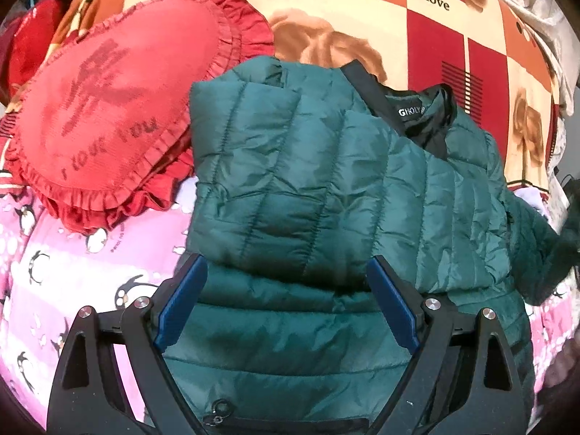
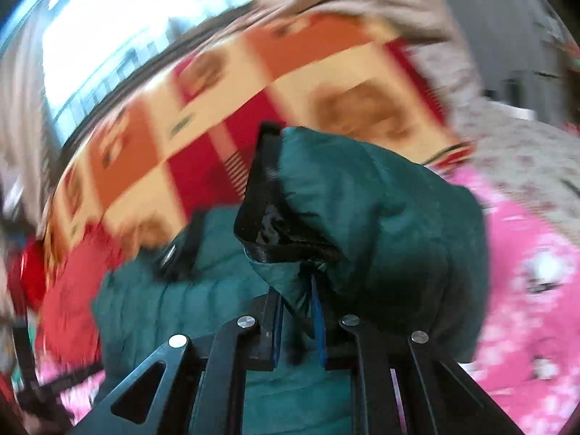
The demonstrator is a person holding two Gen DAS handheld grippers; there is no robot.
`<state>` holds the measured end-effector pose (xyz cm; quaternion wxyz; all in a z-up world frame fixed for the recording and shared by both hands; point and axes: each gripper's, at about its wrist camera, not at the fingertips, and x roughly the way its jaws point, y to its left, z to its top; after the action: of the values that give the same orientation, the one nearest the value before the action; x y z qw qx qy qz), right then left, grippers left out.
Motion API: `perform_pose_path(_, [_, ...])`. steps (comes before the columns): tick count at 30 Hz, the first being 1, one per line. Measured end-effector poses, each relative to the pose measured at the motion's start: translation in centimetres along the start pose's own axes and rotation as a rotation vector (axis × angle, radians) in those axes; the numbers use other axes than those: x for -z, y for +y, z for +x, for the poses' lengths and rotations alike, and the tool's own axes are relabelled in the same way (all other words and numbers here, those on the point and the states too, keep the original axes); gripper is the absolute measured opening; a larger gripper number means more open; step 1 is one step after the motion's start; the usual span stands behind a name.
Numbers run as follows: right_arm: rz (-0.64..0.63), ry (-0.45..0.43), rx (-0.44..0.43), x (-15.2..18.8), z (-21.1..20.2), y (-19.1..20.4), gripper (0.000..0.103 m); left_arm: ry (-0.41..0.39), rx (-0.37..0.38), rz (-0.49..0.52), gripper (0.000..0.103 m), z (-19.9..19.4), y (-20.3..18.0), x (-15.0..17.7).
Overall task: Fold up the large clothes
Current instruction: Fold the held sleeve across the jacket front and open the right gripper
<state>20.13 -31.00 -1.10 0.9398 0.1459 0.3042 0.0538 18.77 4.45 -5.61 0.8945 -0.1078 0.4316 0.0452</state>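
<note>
Green jacket [image 2: 380, 217] pinched in right gripper [image 2: 297, 311]

Jacket [image 1: 326, 188]: lies on the bedding, one side folded over its middle.
Pillow [image 1: 119, 123]: on the bedding, left of the jacket, touching its left edge.
Sheet [image 1: 43, 253]: under the jacket's near part and the pillow.
Blanket [image 1: 362, 3]: behind the jacket and pillow.
Left gripper [image 1: 286, 308]: over the jacket's near part.
Right gripper [image 2: 297, 330]: at the jacket's right side, a fold between its fingers.
</note>
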Motion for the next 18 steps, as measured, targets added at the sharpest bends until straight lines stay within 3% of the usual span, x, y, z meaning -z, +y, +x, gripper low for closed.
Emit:
perform_pose_path(5, [-0.051,0.142,-0.165,3.2,6.0,5.3,0.014,0.029,0.018,-0.009,0.09,0.8,0.1,0.1])
perform_pose_path(9, [-0.099,0.25,-0.307,5.2,8.3,8.6,0.014,0.033,0.026,-0.022,0.09,0.9,0.4,-0.1])
perform_pose_path(13, [-0.196,0.32,-0.267,7.1,9.8,11.0,0.017,0.036,0.028,-0.022,0.09,1.0,0.4,0.0])
perform_pose_path(15, [-0.189,0.348,-0.267,7.4,10.1,10.9,0.028,0.038,0.029,-0.019,0.09,1.1,0.4,0.0])
perform_pose_path(17, [-0.17,0.353,-0.279,7.4,9.9,10.5,0.06,0.041,0.031,-0.015,0.09,1.1,0.3,0.0])
perform_pose_path(18, [-0.173,0.345,-0.279,7.4,9.5,10.4,0.066,0.041,0.031,-0.015,0.09,1.2,0.3,0.0])
